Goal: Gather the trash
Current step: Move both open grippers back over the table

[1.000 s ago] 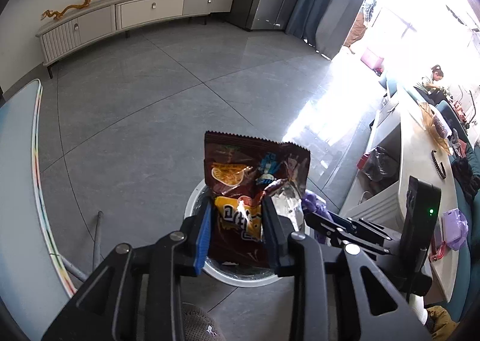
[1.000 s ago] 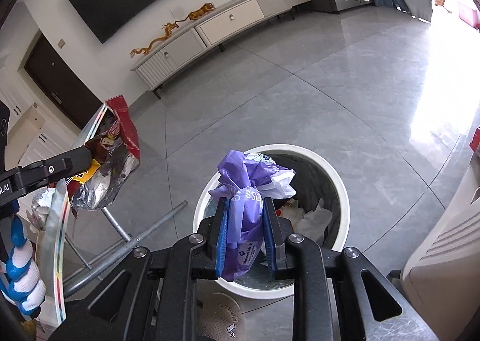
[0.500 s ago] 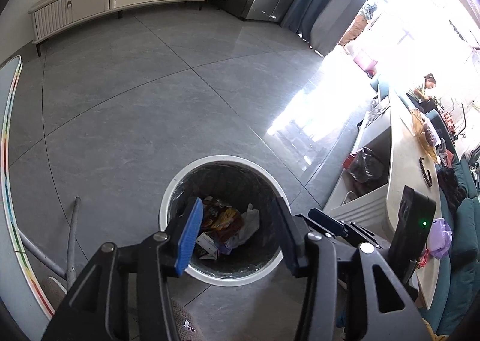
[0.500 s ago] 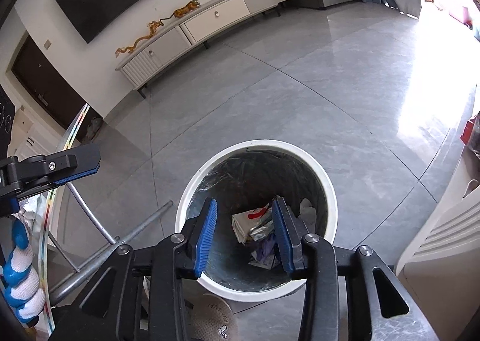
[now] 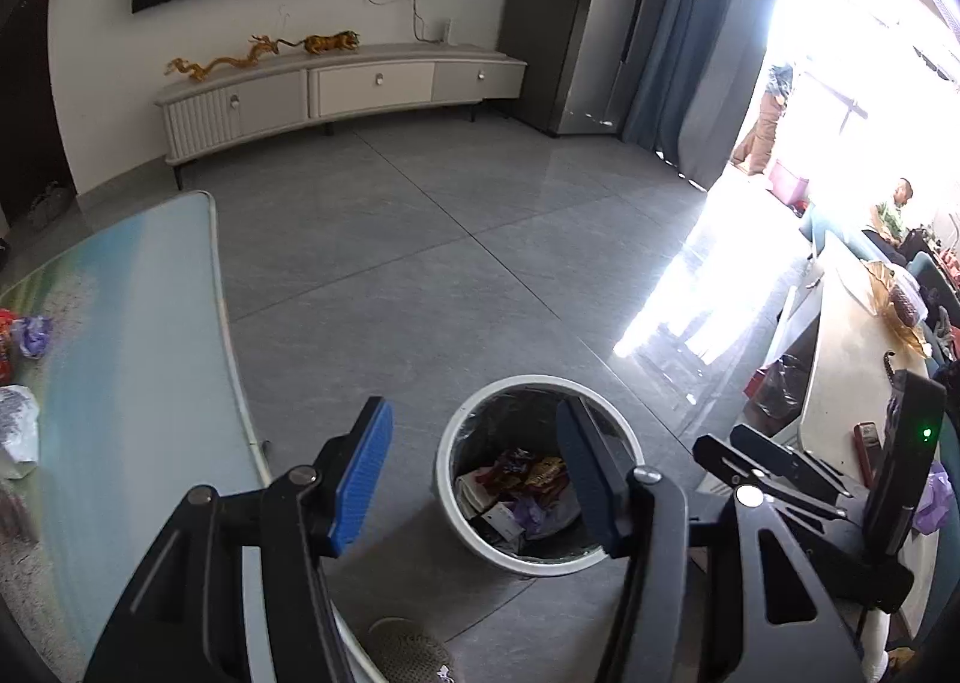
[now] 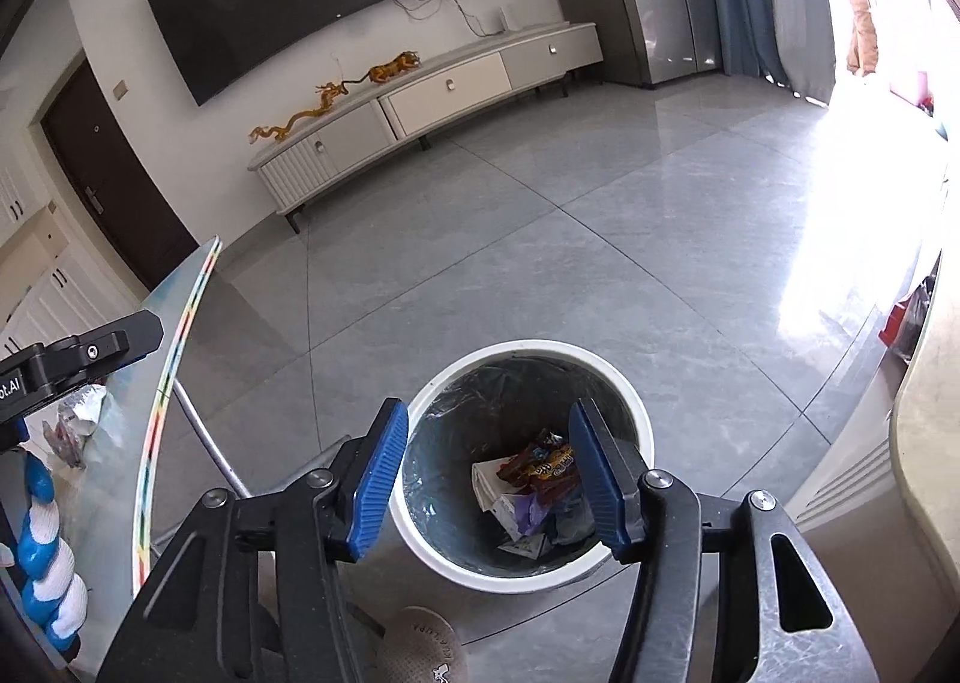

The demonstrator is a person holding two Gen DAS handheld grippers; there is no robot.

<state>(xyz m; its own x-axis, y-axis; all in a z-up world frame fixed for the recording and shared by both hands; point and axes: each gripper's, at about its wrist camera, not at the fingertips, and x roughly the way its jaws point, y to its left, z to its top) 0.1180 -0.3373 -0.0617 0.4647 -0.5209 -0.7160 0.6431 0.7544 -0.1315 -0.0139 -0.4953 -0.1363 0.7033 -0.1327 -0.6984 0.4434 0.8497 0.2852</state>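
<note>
A white round trash bin [image 5: 447, 479] with a dark liner stands on the grey floor; it also shows in the right wrist view [image 6: 639, 413]. Inside lie a brown snack bag [image 5: 531, 470] [image 6: 549, 464], a purple wrapper [image 6: 528, 509] and white papers. My left gripper [image 5: 474, 431] is open and empty, above and to the left of the bin. My right gripper [image 6: 489, 431] is open and empty above the bin. More trash lies on the glass table [image 5: 138, 359]: a purple wrapper [image 5: 33, 335] and a silver wrapper [image 5: 18, 428].
The glass table's edge [image 6: 174, 359] and its metal leg [image 6: 204, 437] stand left of the bin. A long counter [image 5: 852, 359] with objects is on the right. A TV cabinet [image 5: 336, 95] lines the far wall. A shoe [image 6: 420, 650] is at the bottom.
Both grippers opened and dropped their trash into the bin: the left let go of the brown snack bag, the right the purple wrapper. Both then rose and tilted up; the left shifted left.
</note>
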